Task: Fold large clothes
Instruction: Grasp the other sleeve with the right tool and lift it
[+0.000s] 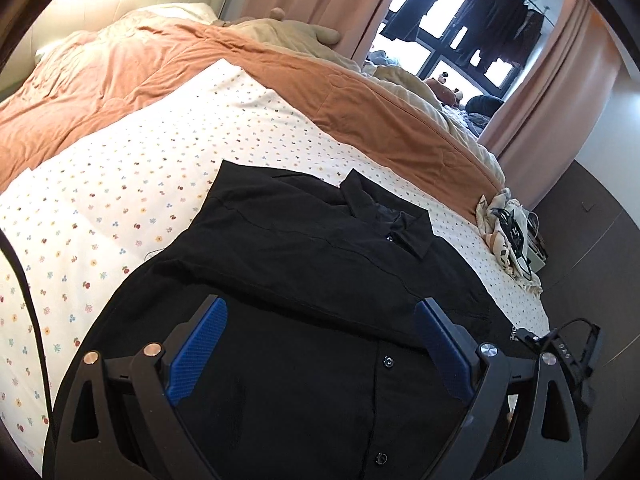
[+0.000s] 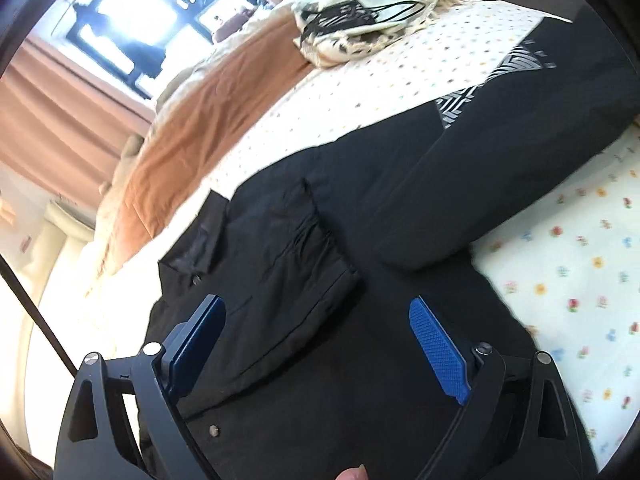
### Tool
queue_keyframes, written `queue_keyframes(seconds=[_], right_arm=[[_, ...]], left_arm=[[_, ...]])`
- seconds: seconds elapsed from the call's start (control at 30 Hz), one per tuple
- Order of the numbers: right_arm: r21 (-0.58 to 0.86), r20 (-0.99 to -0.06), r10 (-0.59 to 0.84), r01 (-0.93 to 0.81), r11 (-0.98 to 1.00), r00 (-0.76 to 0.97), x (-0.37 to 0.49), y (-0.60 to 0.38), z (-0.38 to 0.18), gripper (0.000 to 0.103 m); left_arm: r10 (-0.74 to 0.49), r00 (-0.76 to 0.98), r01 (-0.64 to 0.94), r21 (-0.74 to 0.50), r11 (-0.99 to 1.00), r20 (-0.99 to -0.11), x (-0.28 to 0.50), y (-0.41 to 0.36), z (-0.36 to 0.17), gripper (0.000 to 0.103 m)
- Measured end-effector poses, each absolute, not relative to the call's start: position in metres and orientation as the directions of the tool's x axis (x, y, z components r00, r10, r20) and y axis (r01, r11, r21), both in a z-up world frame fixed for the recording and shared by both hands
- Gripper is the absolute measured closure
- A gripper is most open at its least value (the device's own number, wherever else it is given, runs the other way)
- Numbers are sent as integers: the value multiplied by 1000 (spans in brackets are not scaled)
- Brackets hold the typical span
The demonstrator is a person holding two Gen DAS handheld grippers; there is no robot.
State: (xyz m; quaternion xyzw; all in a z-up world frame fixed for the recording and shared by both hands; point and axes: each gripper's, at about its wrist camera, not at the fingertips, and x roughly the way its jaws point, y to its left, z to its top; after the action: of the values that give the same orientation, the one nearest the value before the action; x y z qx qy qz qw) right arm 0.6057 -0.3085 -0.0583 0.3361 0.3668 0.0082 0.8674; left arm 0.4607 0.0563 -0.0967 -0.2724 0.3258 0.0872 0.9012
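A black button-up shirt point(image 1: 304, 264) lies face up on the flowered bed sheet point(image 1: 120, 208), its collar point(image 1: 384, 216) pointing toward the far side of the bed. My left gripper point(image 1: 322, 304) is open just above the shirt's buttoned front, and nothing is between its blue pads. In the right wrist view the same shirt point(image 2: 360, 220) fills the middle, with a sleeve bearing a white patterned print point(image 2: 520, 152) laid across its body. My right gripper point(image 2: 316, 302) hovers open over the chest pocket point(image 2: 288, 248) and grips nothing.
An orange duvet point(image 1: 200, 64) covers the far half of the bed. A patterned cloth with black cables point(image 1: 504, 224) sits at the bed's edge beside a small box. Pink curtains point(image 1: 560, 100) frame a window with hanging clothes. A fingertip point(image 2: 354, 474) shows at the bottom.
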Motion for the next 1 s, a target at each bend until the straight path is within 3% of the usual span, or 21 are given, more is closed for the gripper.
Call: queue_keyframes(seconds=[0.4,0.5,0.9,0.97,1.0], right_arm=[[582,-585,4,417,698,811,532,-411,-46,10],[553,-585,-45,440,707,810,527,-426,-44,19],[548,-562,-58,424,721,825,526,-451,-48,27],[551,-545,-47,399,733,837,528,-450,-47,42],[547,-547,-36,390,741,836,532,-452,-48,60]], left_arm=[[-2,771,-324,-396,859,-636,464,45,-96,6],[-2,766,-324,-389,863,-643,466,43,-97,6],[11,738,-328,-345,880,-675,475,34,-108,6],[7,735,-324,-343,882,-678,476,33,-109,6],[5,734,-323,-343,882,-679,476,33,-110,6]])
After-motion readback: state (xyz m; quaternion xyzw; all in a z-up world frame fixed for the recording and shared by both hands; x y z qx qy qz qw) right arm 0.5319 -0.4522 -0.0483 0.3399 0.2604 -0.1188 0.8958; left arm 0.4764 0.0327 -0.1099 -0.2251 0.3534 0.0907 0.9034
